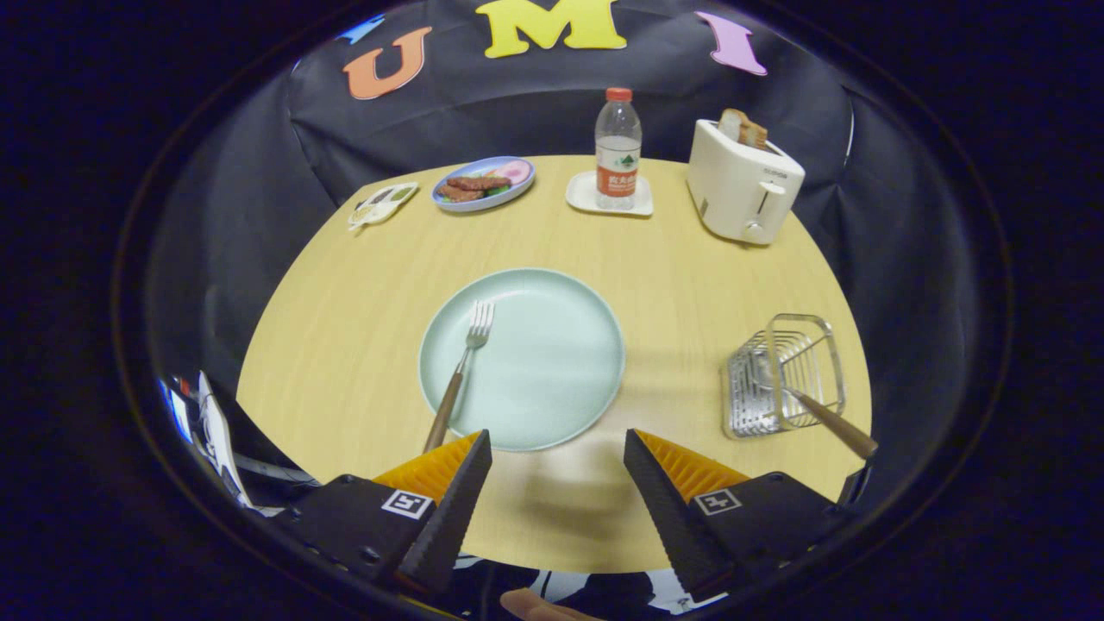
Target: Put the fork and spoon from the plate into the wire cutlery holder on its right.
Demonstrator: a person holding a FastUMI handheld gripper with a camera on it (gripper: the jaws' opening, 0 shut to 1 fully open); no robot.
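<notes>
Fork [461,369] lies on the left part of the plate [552,379], handle end just ahead of the left finger. Gripper [557,448] spread wide, holding nothing, plate edge between its 2 fingers. Spoon [819,412] rests in the wire cutlery holder [780,379], right of plate.

The end of the fork [459,373] handle is hidden behind the left finger [448,492] of the tongs [557,455], which are held apart with nothing between them. The bowl of the spoon [811,405] is obscured by the wires of the cutlery holder [780,375]. The food on the far plate [483,183] is too small to be identified. The worktop [345,328] near edge is covered by the tongs.
</notes>
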